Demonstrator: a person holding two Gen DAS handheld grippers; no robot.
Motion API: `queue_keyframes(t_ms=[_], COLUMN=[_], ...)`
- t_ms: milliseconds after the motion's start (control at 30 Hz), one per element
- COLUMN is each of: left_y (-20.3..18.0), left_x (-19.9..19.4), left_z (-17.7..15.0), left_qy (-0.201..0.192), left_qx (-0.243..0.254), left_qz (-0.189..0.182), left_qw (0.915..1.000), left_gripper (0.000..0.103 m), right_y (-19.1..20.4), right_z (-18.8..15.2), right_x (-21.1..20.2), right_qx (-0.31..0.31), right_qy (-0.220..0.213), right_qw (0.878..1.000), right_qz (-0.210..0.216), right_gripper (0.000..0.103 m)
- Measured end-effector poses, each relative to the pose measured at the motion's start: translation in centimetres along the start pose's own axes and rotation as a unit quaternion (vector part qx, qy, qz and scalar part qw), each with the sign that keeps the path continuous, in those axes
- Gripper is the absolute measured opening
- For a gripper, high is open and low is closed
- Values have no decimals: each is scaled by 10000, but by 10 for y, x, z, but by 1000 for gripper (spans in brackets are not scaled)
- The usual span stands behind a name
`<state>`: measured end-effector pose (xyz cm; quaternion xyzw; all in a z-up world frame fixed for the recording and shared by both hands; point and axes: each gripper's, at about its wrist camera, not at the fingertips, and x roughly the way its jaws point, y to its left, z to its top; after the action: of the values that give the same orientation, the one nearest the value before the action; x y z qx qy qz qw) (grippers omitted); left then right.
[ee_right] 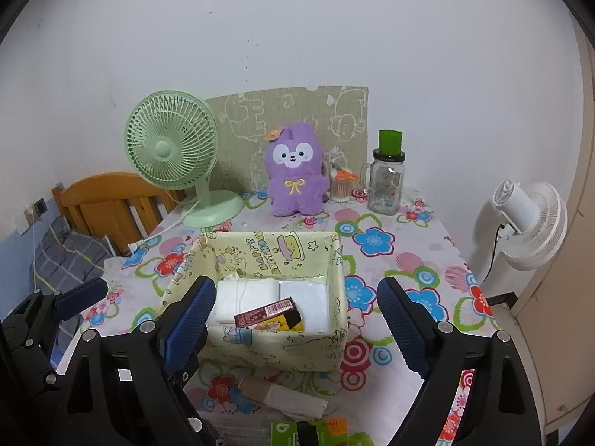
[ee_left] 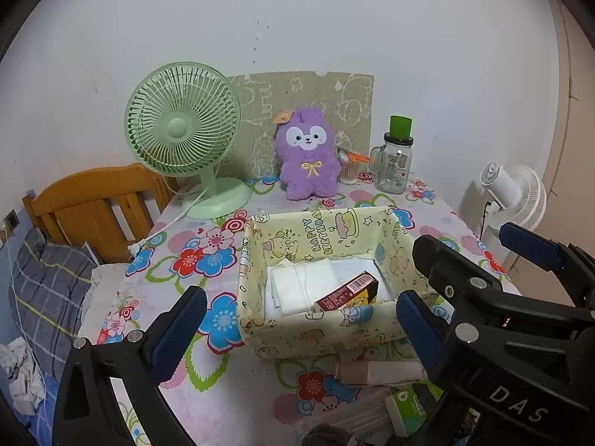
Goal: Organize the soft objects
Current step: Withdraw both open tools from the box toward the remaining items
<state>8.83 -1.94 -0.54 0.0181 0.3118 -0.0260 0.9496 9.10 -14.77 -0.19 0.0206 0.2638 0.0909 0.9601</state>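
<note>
A yellow cartoon-print box (ee_left: pixel 308 330) (ee_right: pixel 275 345) stands mid-table, holding white folded cloths (ee_left: pixel 301 286) (ee_right: pixel 245 297) and a small red-brown carton (ee_left: pixel 349 291) (ee_right: pixel 266 312). A purple plush toy (ee_left: pixel 308 156) (ee_right: pixel 293 178) sits upright at the back against the wall. A rolled beige cloth (ee_left: pixel 375 369) (ee_right: pixel 282 394) lies just in front of the box. My left gripper (ee_left: pixel 297 329) is open and empty, its jaws standing either side of the box's near wall. My right gripper (ee_right: pixel 297 323) (ee_left: pixel 479 249) is also open and empty above the box front. One of the left gripper's fingers (ee_right: pixel 81 295) shows at the left.
A green desk fan (ee_left: pixel 182 130) and its cord stand back left. A glass jar with a green cup (ee_left: pixel 396 160) and a cotton-swab pot (ee_left: pixel 347 171) are back right. Green packets (ee_right: pixel 308 431) lie at the near edge. A white fan (ee_right: pixel 528 223) stands right of the table, a bed (ee_left: pixel 55 278) on the left.
</note>
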Motion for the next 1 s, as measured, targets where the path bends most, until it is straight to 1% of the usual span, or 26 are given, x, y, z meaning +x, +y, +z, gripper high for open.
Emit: queue_keyframes(t_ms=[533, 700, 1000], left_y=[-5, -6, -9], left_x=[-30, -38, -50], left_z=[-16, -22, -34], left_qy=[-192, -269, -343], left_qx=[55, 57, 96], left_qz=[-19, -48, -83], left_qw=[9998, 9996, 9993], left_gripper=[103, 103, 103], right_y=[3, 4, 5], right_z=[-13, -17, -25], right_x=[-32, -41, -51], right_qx=[23, 9, -6], right_qy=[-169, -229, -265], right_qw=[9999, 9997, 9996], right_qz=[19, -11, -11], right_gripper=[93, 97, 99])
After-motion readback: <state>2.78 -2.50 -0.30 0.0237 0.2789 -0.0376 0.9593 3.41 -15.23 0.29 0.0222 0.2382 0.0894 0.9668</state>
